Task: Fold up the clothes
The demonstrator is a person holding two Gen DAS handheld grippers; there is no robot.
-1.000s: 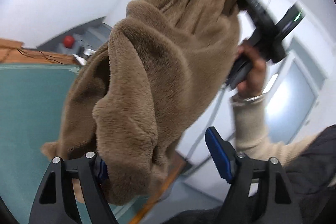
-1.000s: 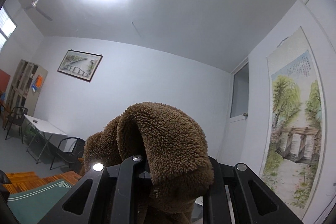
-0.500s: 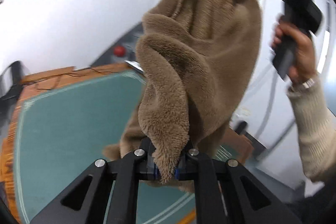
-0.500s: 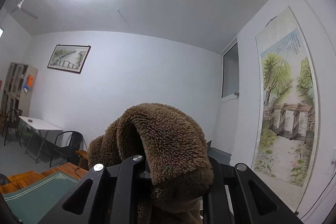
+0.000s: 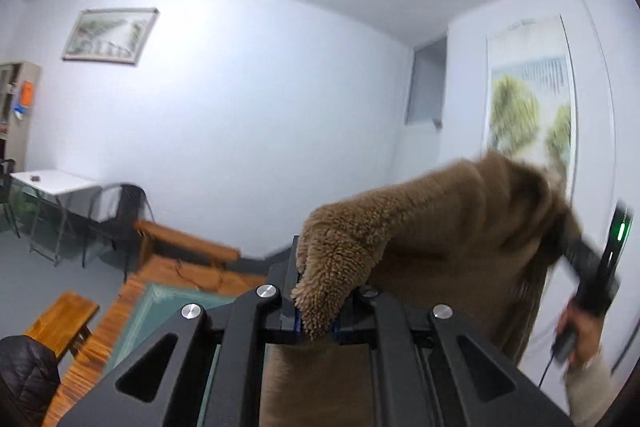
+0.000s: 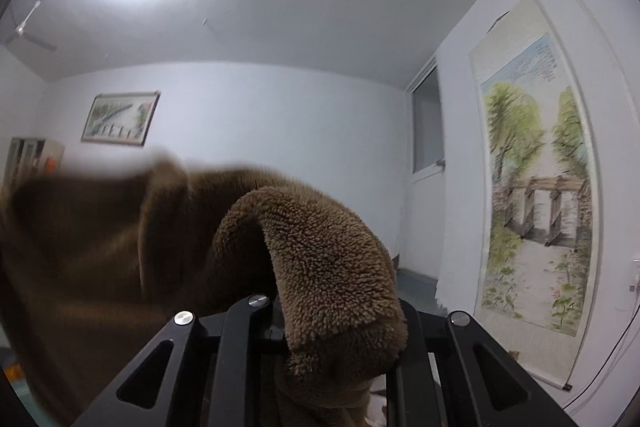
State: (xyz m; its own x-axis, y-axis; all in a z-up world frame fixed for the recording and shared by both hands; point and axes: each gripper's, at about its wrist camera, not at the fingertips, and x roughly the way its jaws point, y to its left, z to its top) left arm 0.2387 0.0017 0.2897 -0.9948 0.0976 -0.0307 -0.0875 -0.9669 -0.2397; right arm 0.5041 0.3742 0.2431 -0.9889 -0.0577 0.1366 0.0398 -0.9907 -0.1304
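While the left gripper (image 5: 316, 323) pinches a fold of the fuzzy brown fleece garment (image 5: 440, 227) low in the frame, the right gripper (image 6: 340, 339) clamps another fold, cloth stretched between them at mid-height.

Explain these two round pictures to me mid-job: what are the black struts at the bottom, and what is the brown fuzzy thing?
No robot arm here: a person carries a handheld two-finger tool in each hand, with a fisheye camera looking along its jaws. The struts are those tools. In the left view, the left gripper is shut on a brown fleece garment; the person's other hand shows at right. In the right view, the right gripper is shut on another part. The garment hangs between them above a green mat.
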